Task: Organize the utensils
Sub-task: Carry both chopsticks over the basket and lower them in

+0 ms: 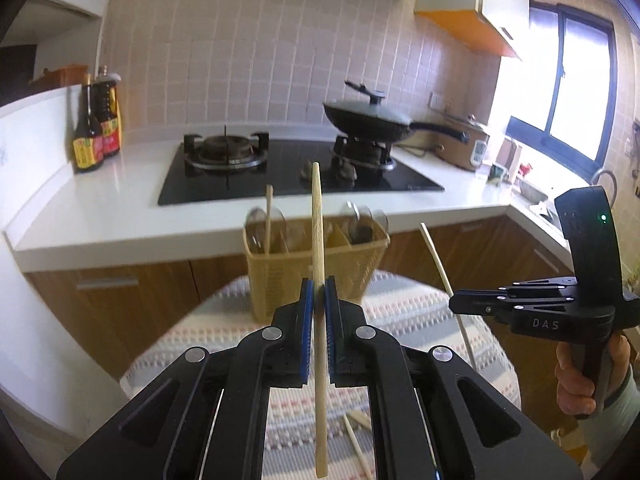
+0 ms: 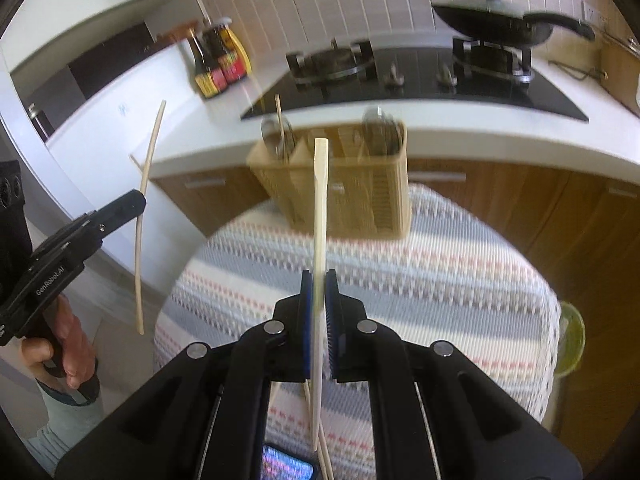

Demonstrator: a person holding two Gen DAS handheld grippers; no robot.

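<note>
1. The left gripper [image 1: 319,292] is clamped on an upright wooden chopstick [image 1: 319,264].
2. The right gripper [image 2: 319,292] pinches a second chopstick [image 2: 320,216], also upright.
3. Both are held above a striped cloth [image 2: 440,280], near a yellow utensil basket [image 2: 352,196] holding spoons [image 2: 380,124].
</note>
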